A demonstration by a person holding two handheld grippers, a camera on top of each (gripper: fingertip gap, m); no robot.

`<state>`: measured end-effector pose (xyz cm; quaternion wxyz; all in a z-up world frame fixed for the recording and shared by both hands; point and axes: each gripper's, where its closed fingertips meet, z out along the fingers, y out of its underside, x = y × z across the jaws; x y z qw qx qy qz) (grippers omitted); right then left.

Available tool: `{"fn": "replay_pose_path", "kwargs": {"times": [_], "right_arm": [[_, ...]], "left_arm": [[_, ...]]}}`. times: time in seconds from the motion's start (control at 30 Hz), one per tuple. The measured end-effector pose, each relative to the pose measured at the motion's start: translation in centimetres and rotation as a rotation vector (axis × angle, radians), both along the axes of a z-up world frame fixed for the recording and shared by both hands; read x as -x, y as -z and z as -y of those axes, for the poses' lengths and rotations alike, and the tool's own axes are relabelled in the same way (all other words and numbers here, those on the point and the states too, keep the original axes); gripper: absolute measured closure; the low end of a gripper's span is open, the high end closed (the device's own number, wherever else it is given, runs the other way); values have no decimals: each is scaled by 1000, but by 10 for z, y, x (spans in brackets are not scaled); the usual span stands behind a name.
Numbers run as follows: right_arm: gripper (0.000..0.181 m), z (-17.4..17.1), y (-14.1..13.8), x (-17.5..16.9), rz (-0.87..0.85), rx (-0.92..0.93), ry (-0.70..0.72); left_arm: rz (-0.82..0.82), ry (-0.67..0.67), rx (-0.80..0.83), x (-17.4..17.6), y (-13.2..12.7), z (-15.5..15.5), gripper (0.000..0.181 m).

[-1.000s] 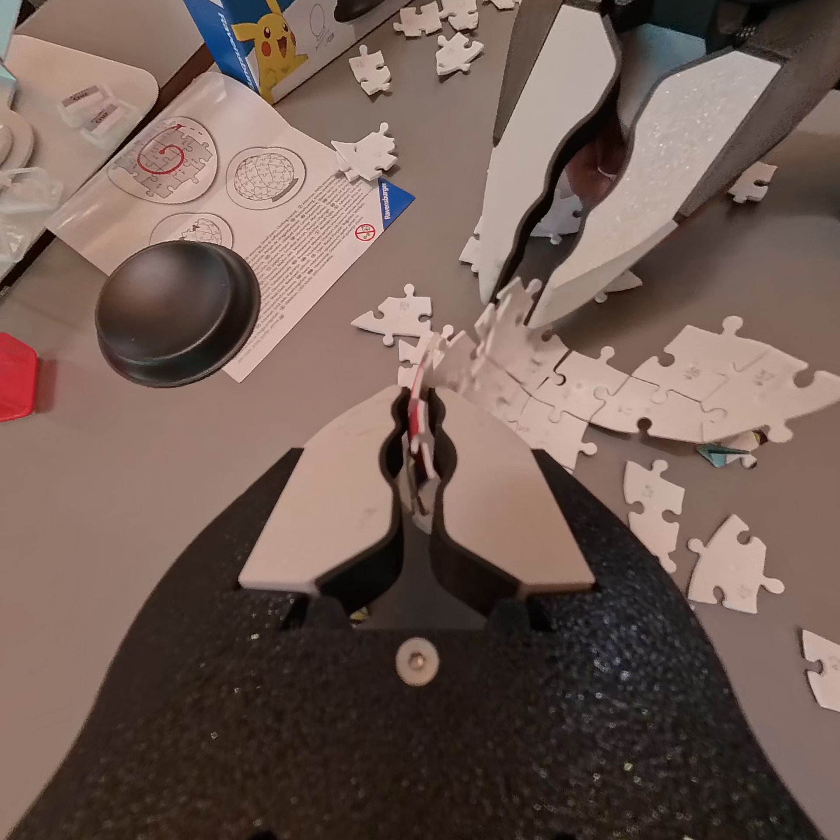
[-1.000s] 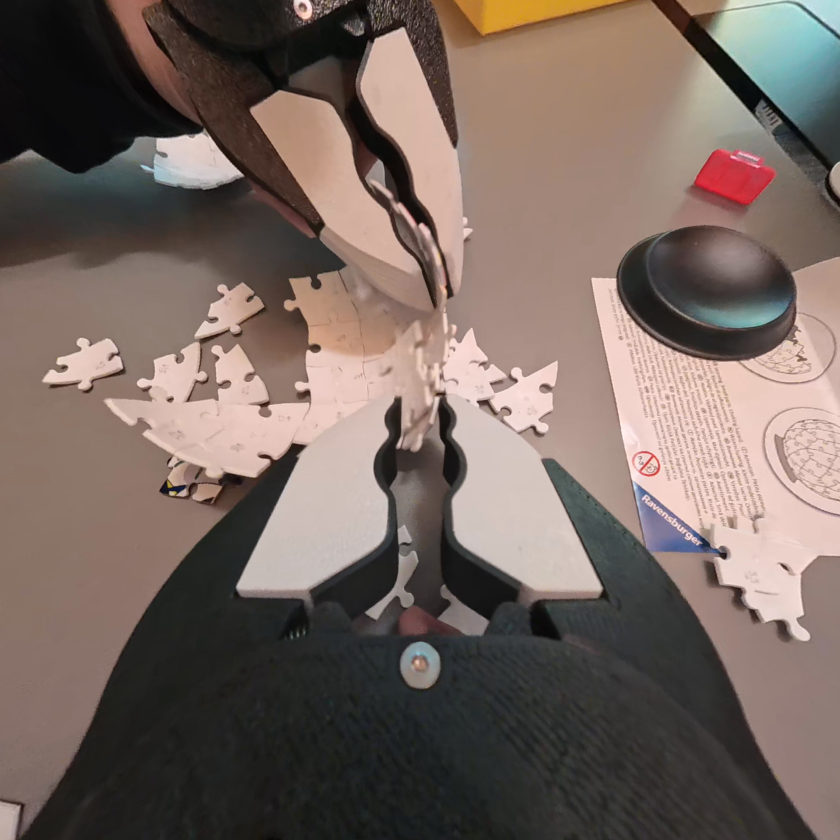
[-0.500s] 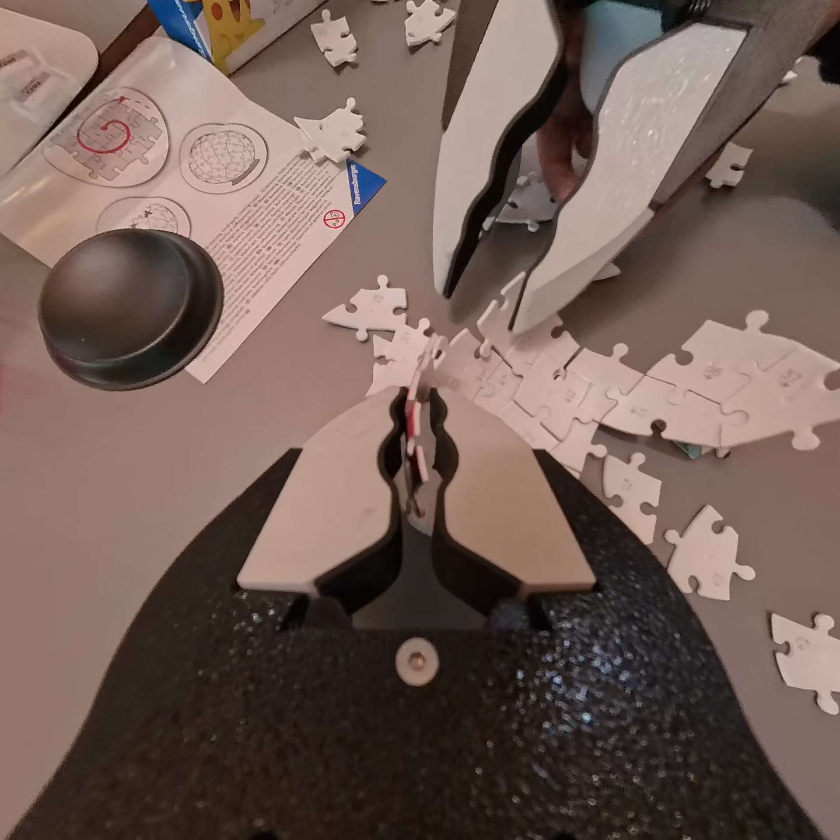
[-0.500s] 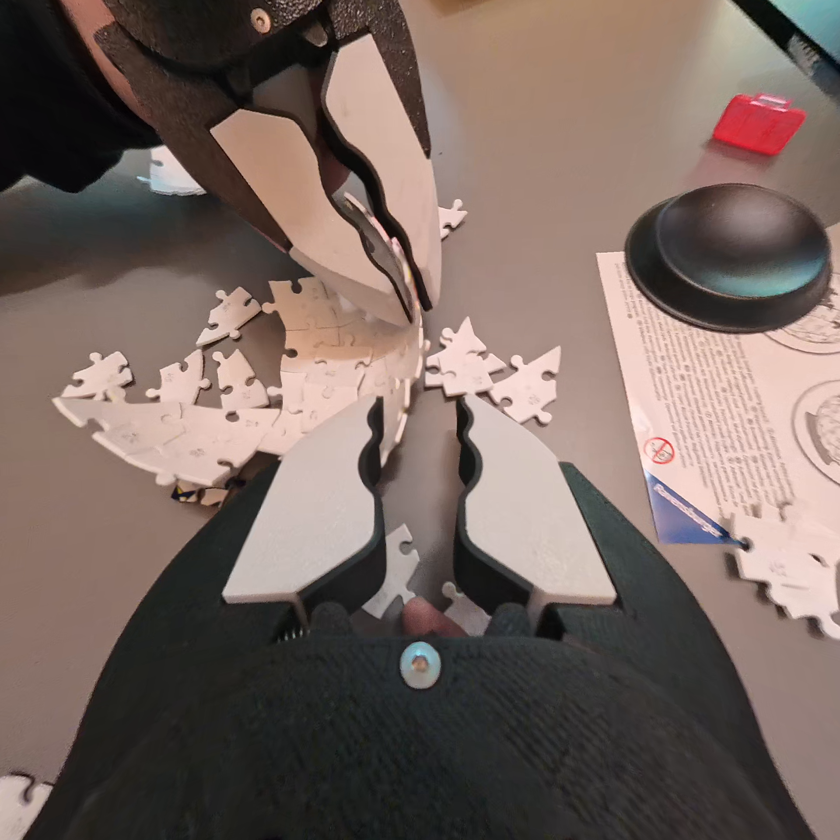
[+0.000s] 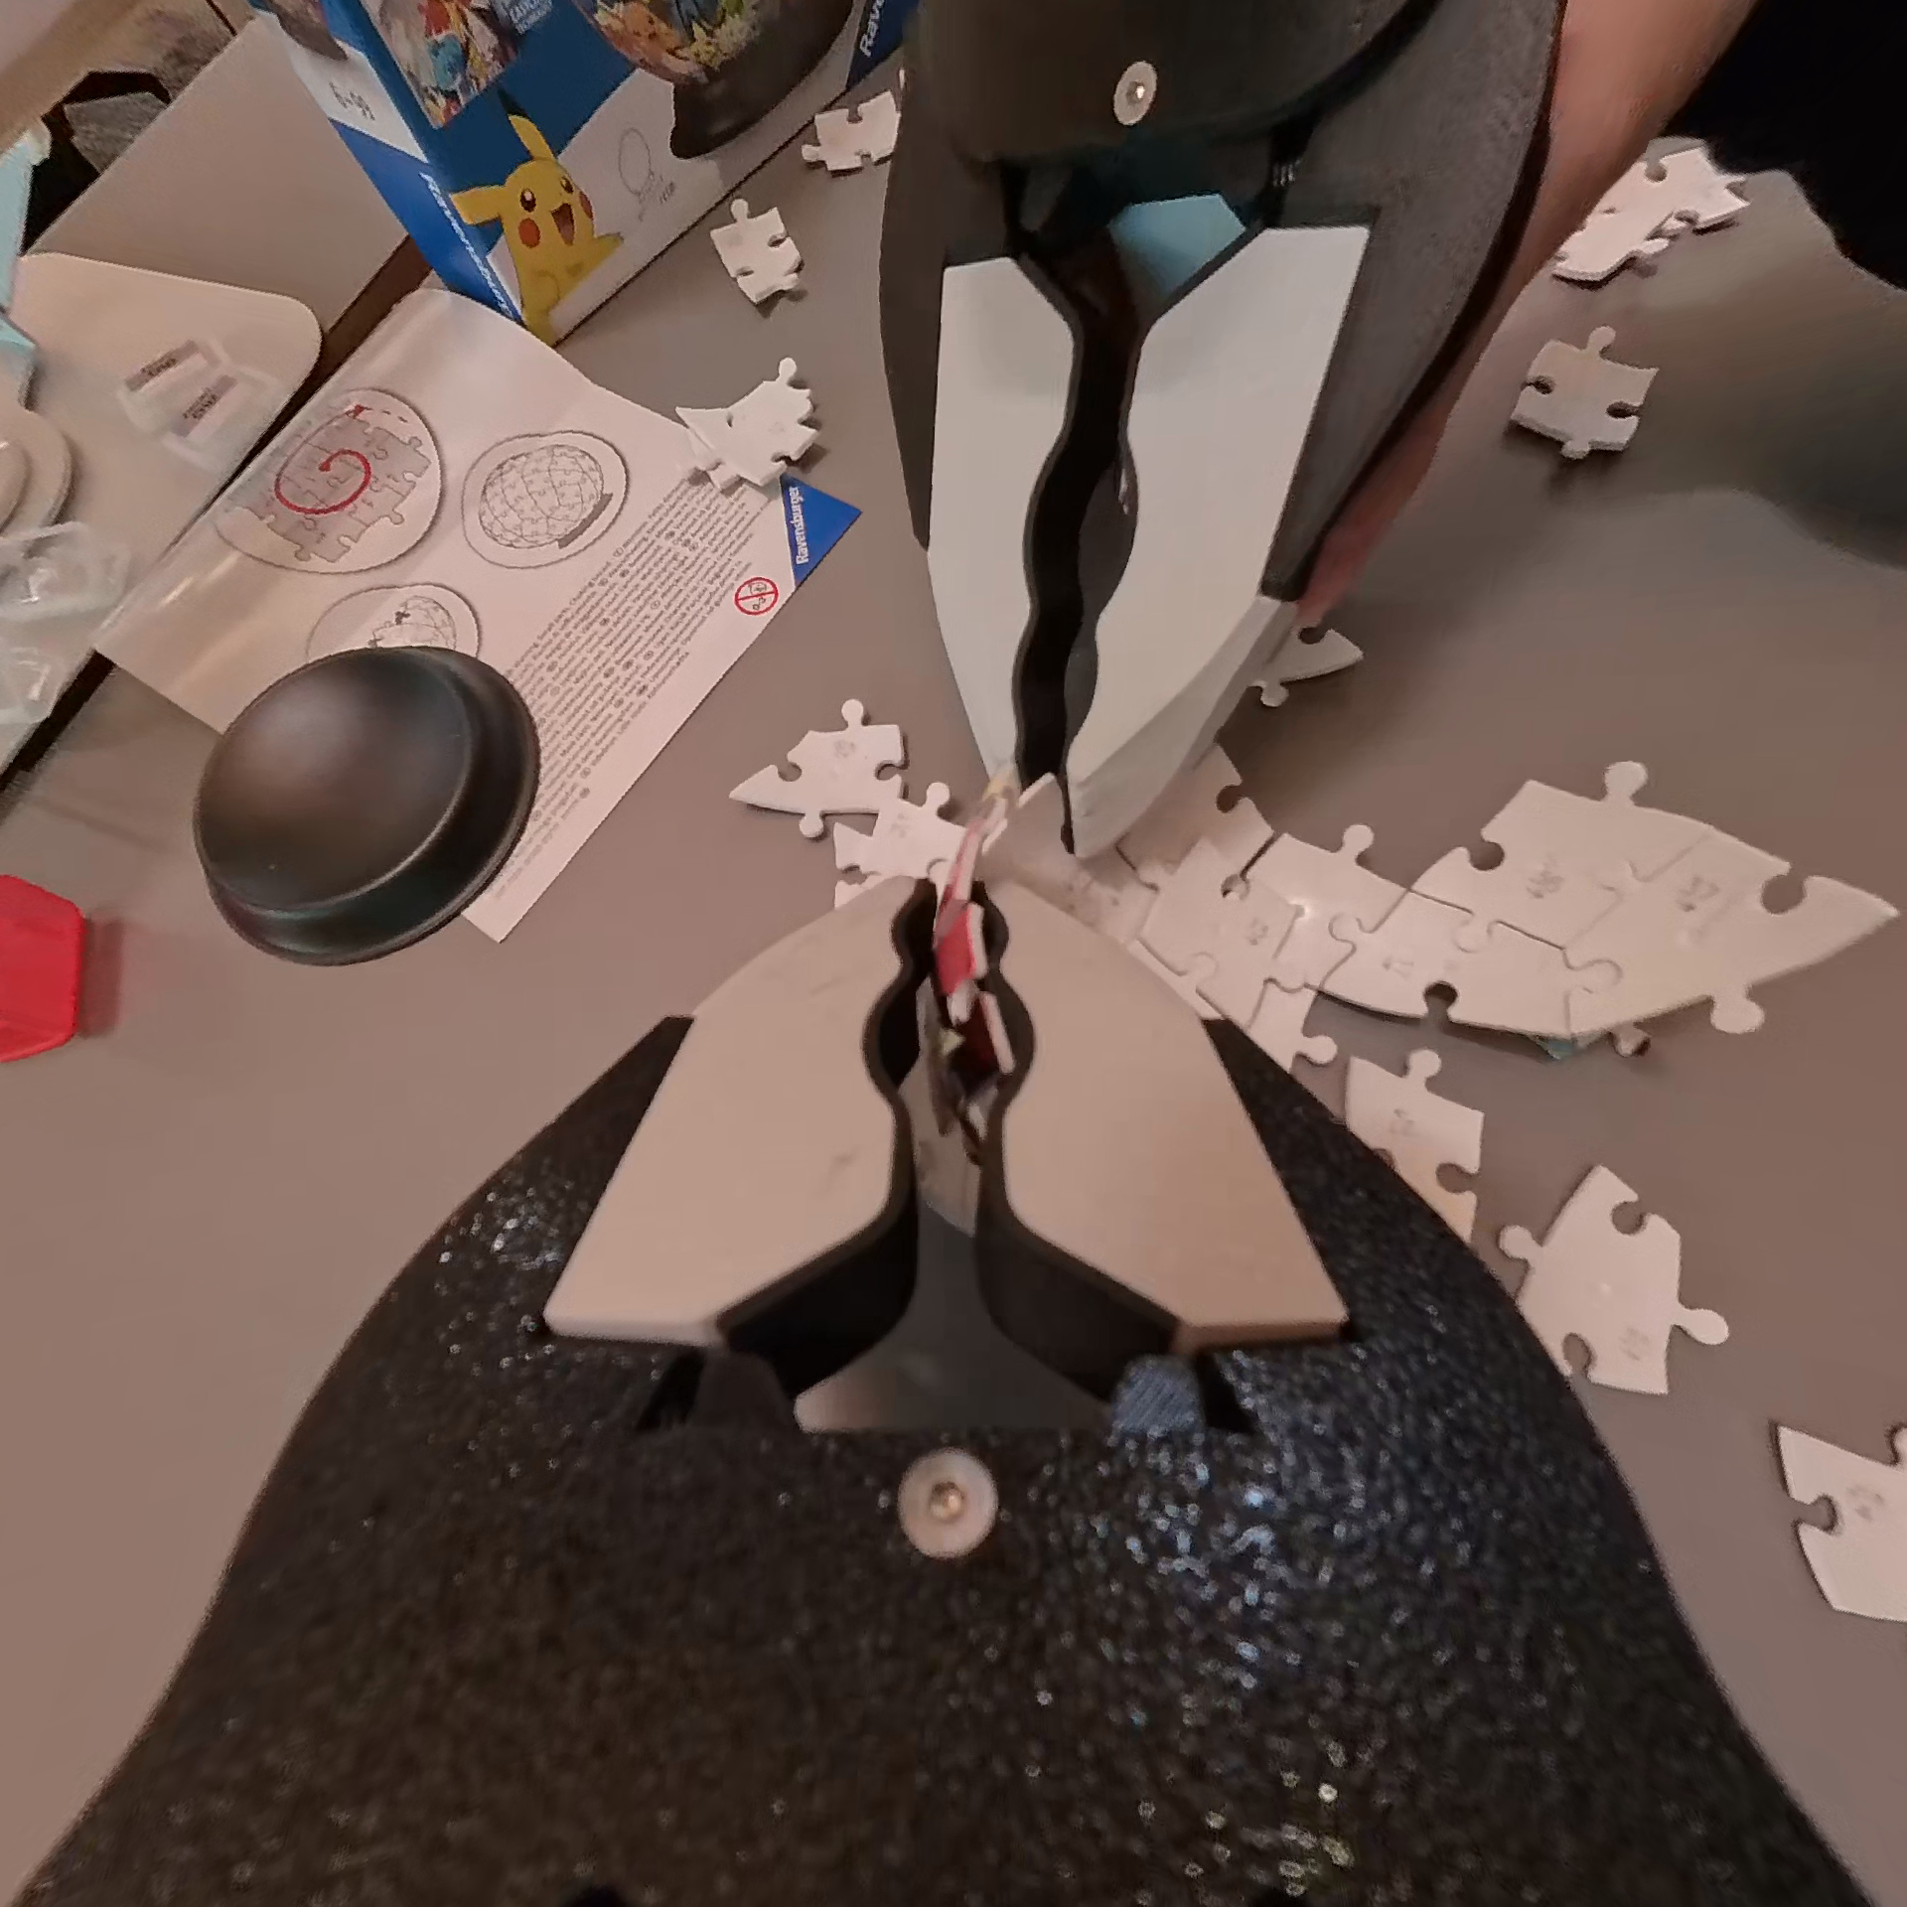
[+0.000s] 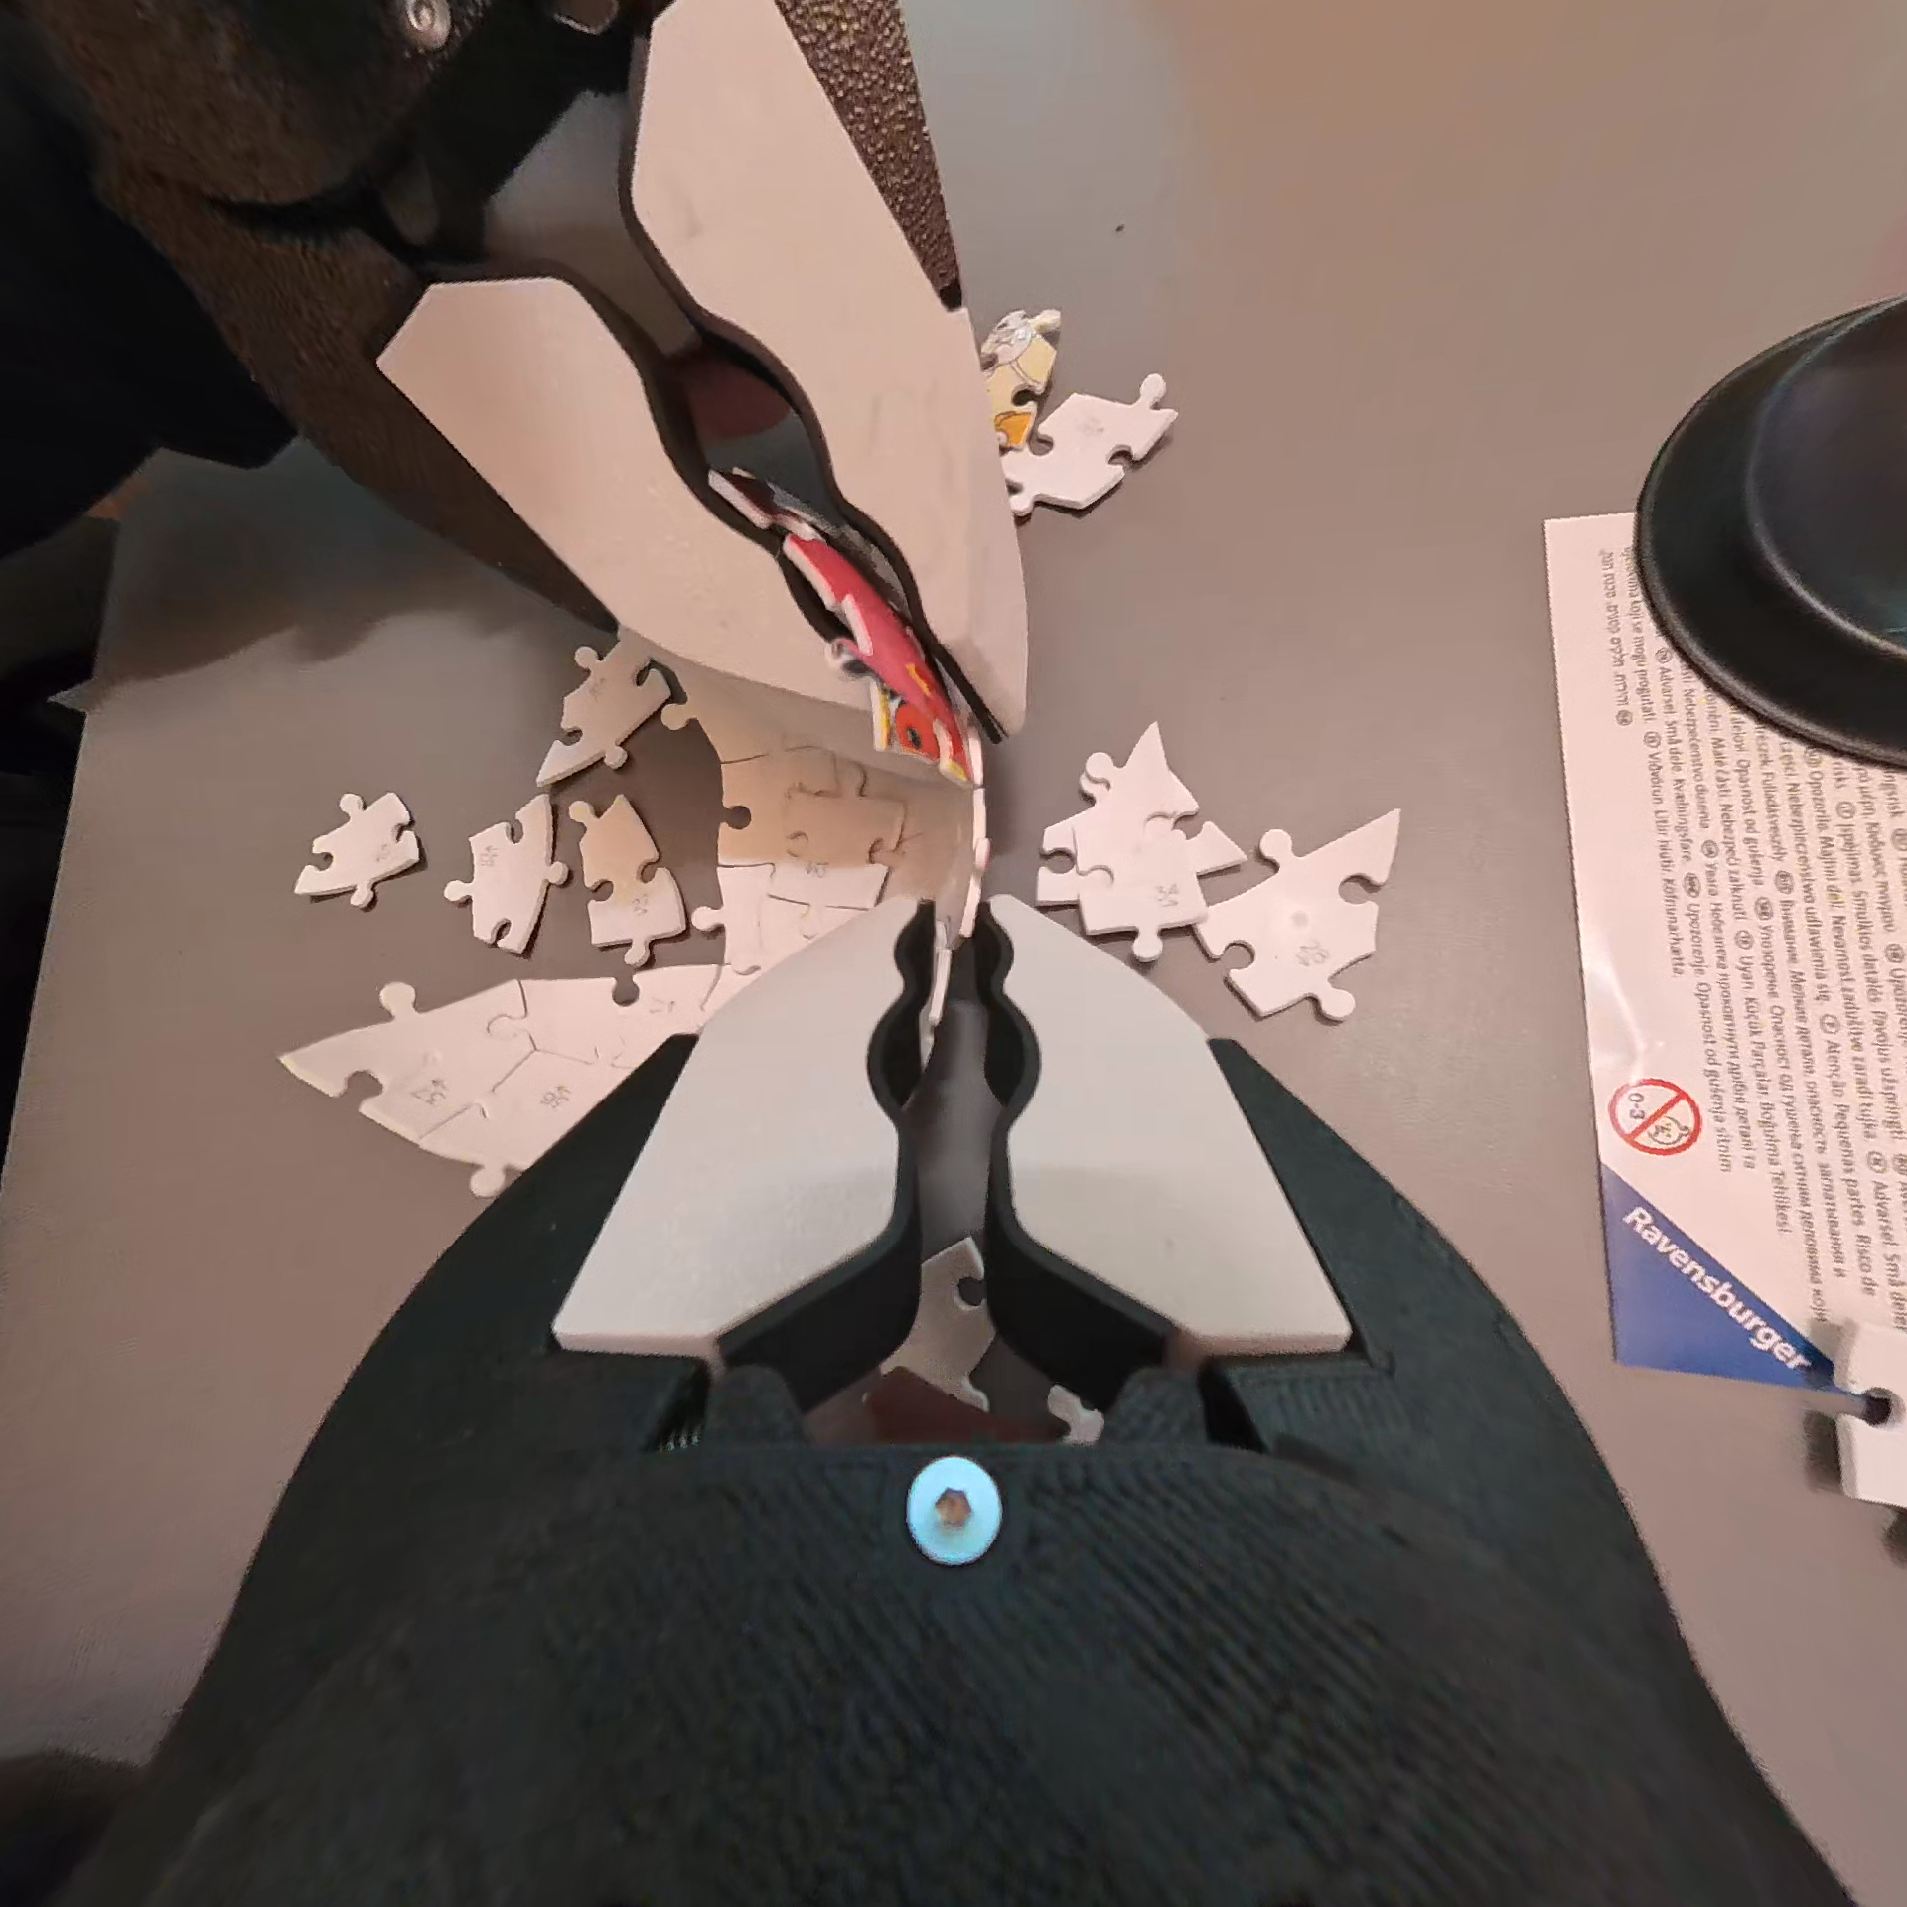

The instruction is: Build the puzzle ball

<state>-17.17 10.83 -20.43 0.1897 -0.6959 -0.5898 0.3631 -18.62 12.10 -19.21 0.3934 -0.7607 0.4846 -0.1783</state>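
Note:
My left gripper [image 5: 955, 896] is shut on the red-printed end [image 5: 962, 960] of the curved, joined strip of puzzle pieces [image 5: 1445, 934]. The strip lies white side up and trails to the right on the grey table. My right gripper [image 6: 949, 916] faces the left one, tip to tip, and is shut on the strip's raised white edge [image 6: 941, 965] just beyond it. In the right wrist view the left gripper [image 6: 980, 728] comes in from the upper left with the red print [image 6: 887, 660] between its fingers. The strip [image 6: 815, 815] curls up from the table between both grippers.
A black dome stand [image 5: 361, 795] sits on the instruction sheet [image 5: 578, 537] at the left, with the puzzle box [image 5: 537, 134] behind it and a red object [image 5: 36, 965] at the left edge. Loose white pieces [image 5: 1600, 1280] lie to the right and near the sheet [image 6: 1135, 857]. Only a small space, under 4 cm, lies between the two pairs of fingers.
My right gripper opened half a second ago; now it has moved in and shut on the strip's edge. My left gripper has kept its hold, and the strip's end is raised higher.

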Motion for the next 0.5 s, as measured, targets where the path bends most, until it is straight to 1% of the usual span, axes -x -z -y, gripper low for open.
{"fn": "replay_pose_path", "kwargs": {"times": [0.2, 0.27, 0.3, 0.33, 0.37, 0.43, 0.5], "right_arm": [[176, -2, -6, 1, -26, -40, 17], [175, 1, -7, -2, -41, -8, 1], [171, 1, -7, -4, -39, -17, -6], [158, -1, -7, -7, -40, -36, -2], [156, 1, -8, -10, -39, -39, -11], [158, 7, -10, -17, -40, -16, -26], [153, 9, -7, -23, -24, 8, -10]], "left_arm": [[32, 7, -12, -3, -8, 2, 176], [39, 6, -14, -3, -8, 1, 177], [35, -2, -20, -2, -7, 0, 177], [33, -6, -20, -2, -7, -1, 178], [36, -7, -17, -2, -6, -1, 178], [46, -7, -11, -2, -6, -1, 178], [41, -3, -4, -3, -4, 0, 178]]}}
